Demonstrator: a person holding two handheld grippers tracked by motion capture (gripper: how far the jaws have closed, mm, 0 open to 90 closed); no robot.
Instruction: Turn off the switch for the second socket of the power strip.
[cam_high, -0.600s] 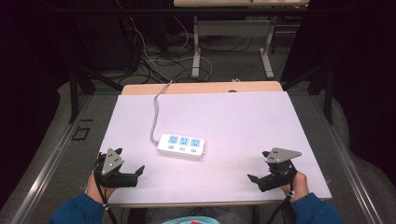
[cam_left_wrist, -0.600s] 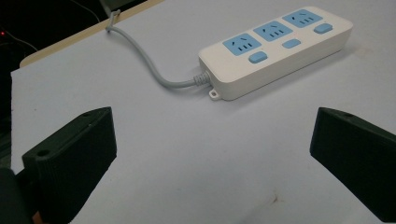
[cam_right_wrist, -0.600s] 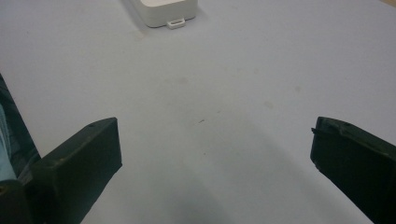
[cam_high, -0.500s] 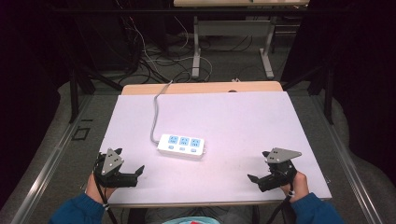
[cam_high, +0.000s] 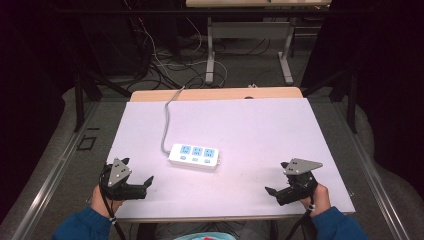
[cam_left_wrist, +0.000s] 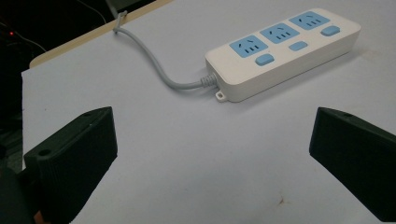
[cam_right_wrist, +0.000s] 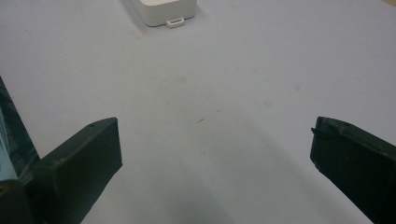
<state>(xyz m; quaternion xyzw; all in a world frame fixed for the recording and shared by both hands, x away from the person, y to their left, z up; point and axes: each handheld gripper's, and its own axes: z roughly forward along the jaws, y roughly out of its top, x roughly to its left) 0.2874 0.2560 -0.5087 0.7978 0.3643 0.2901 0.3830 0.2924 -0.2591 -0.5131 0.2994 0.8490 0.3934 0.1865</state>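
Nearest the person, the left gripper (cam_high: 140, 186) sits at the front left corner of the white worktop (cam_high: 260, 130) and the right gripper (cam_high: 278, 192) at the front right corner, each gripped in a hand with blue sleeves behind. Both have their black jaws spread wide and hold nothing; they look parked at the near edge, angled inward, which I judge to be a ready stance before any reach begins.

Farther in, slightly left of the middle, lies the white plastic power strip with three blue sockets (cam_high: 195, 155), flat, sockets up, well apart from both grippers. Its grey cable (cam_high: 164, 125) runs off over the far edge, likely kept clear of the work.

No containers stand on the worktop.
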